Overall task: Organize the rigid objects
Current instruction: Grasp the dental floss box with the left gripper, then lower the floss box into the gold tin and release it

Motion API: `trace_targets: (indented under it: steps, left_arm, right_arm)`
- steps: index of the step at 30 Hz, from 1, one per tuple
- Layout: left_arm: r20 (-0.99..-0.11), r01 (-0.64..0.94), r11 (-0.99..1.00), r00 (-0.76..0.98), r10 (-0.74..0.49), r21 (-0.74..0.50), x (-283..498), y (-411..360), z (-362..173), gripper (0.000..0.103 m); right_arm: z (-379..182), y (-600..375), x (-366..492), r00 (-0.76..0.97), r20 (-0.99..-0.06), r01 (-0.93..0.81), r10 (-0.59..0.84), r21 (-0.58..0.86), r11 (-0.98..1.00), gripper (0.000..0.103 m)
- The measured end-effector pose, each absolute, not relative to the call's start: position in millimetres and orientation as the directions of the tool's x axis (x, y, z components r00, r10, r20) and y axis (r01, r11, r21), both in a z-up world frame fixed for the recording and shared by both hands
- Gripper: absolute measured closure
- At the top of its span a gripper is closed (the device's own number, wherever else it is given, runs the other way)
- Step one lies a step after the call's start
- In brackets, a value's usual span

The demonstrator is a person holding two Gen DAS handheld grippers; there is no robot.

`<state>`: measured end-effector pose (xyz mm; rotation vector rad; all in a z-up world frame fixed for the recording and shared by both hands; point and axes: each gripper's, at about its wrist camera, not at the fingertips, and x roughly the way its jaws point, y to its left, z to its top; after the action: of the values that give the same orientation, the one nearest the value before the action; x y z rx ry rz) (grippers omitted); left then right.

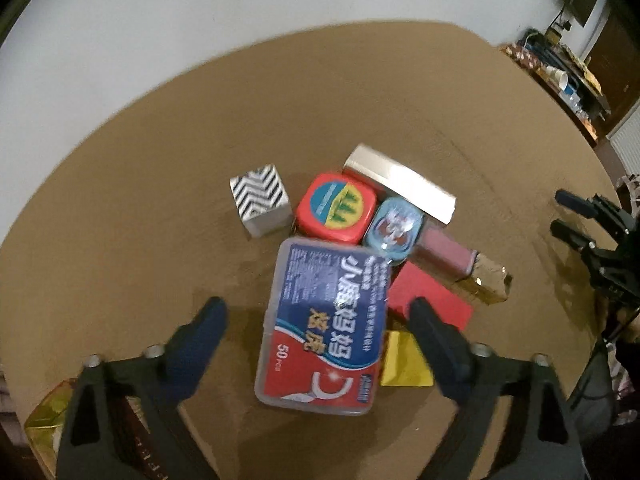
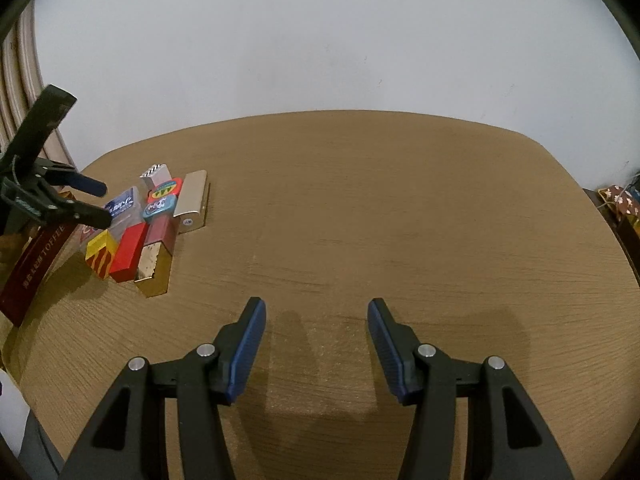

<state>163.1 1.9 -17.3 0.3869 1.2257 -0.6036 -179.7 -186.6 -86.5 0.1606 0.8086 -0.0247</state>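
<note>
The wooden bench carries a tight cluster of boxes. The floss-pick box lies at the cluster's near edge, seemingly untouched, between the left gripper's released jaws. The right gripper hovers well apart, jaws released.
</note>
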Motion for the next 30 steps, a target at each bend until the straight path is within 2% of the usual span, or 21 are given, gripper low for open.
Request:
trace_targets:
  steps: [5, 7, 8, 13, 20, 25, 27, 30]
  left_arm:
    - [-0.964, 0.627, 0.778, 0.177, -0.198, -0.045, 168, 5, -31, 0.027]
    - [-0.961, 0.618, 0.783, 0.165, -0.221, -0.074, 169, 3, -33, 0.043]
    - [-0.959, 0.604, 0.793, 0.172, -0.225, -0.077, 170, 4, -34, 0.046]
    - [-0.936, 0.542, 0.838, 0.258, -0.239, -0.065, 162, 16, -21, 0.046]
    - [-0.892, 0.338, 0.938, 0.4, -0.212, -0.071, 132, 66, 46, 0.046]
    - [-0.916, 0.204, 0.975, 0.368, -0.163, -0.091, 104, 149, 80, 0.046]
    - [-0.929, 0.159, 0.987, 0.36, -0.084, -0.028, 92, 174, 79, 0.046]
    - [-0.956, 0.108, 0.994, 0.285, -0.062, -0.032, 81, 207, 58, 0.046]
  right_arm:
    - [-86, -188, -181, 0.693, -0.72, 0.086, 0.041, 0.139, 0.987, 0.049]
    - [-87, -188, -181, 0.69, -0.722, 0.084, 0.045, 0.141, 0.986, 0.049]
    - [-87, -189, -180, 0.689, -0.724, 0.082, 0.047, 0.142, 0.986, 0.049]
    - [-86, -190, -183, 0.685, -0.727, 0.084, 0.05, 0.147, 0.986, 0.049]
    - [-86, -193, -184, 0.676, -0.735, 0.086, 0.047, 0.143, 0.986, 0.049]
    - [-86, -192, -181, 0.664, -0.747, 0.086, 0.042, 0.131, 0.988, 0.049]
    - [-87, -192, -180, 0.66, -0.75, 0.087, 0.038, 0.126, 0.988, 0.049]
    - [-87, -191, -180, 0.656, -0.754, 0.092, 0.028, 0.117, 0.989, 0.049]
